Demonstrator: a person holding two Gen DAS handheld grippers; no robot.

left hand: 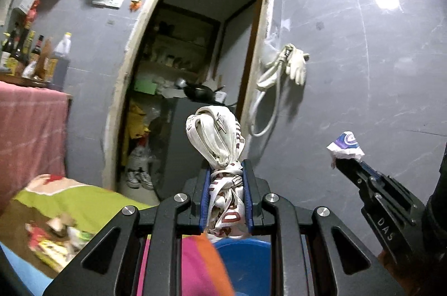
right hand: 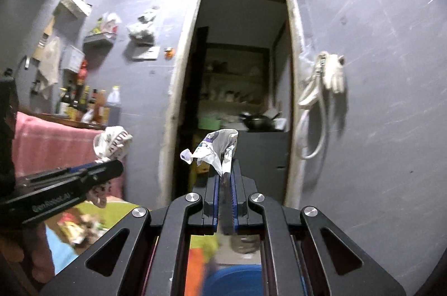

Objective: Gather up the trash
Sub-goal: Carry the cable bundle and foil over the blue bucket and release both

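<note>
A grey tiled wall (left hand: 349,50) fills the background, broken by a dark open doorway (left hand: 201,44) straight ahead of both tongs. The left gripper (left hand: 226,170) is closed tightly on a knotted white plastic bag with brown print (left hand: 216,139); the knot sits squeezed between the blue pads (left hand: 206,198), the bag's loops stand up past the tips, and its tail hangs below them. To its right, held at about the same height, the right gripper (left hand: 347,163) is clamped nearly shut on a crumpled white wrapper with purple print (left hand: 346,145), which pokes out beyond the tips. In the right wrist view the same wrapper (right hand: 216,149) rises from between that gripper's (right hand: 225,176) blue pads (right hand: 215,198), with the left gripper (right hand: 107,166) and its bag (right hand: 111,142) off to the left. Right of the doorway, beyond the right gripper, a white hose (left hand: 265,89) and a pale glove (left hand: 297,65) hang on the wall. Left of the left gripper stands a counter draped in pink cloth (left hand: 30,128) with bottles (left hand: 33,53) on top. Below and left of it, blurred scraps of rubbish (left hand: 58,237) lie on a green cloth (left hand: 83,201). Directly under both tongs sits a blue basin (left hand: 243,265).
</note>
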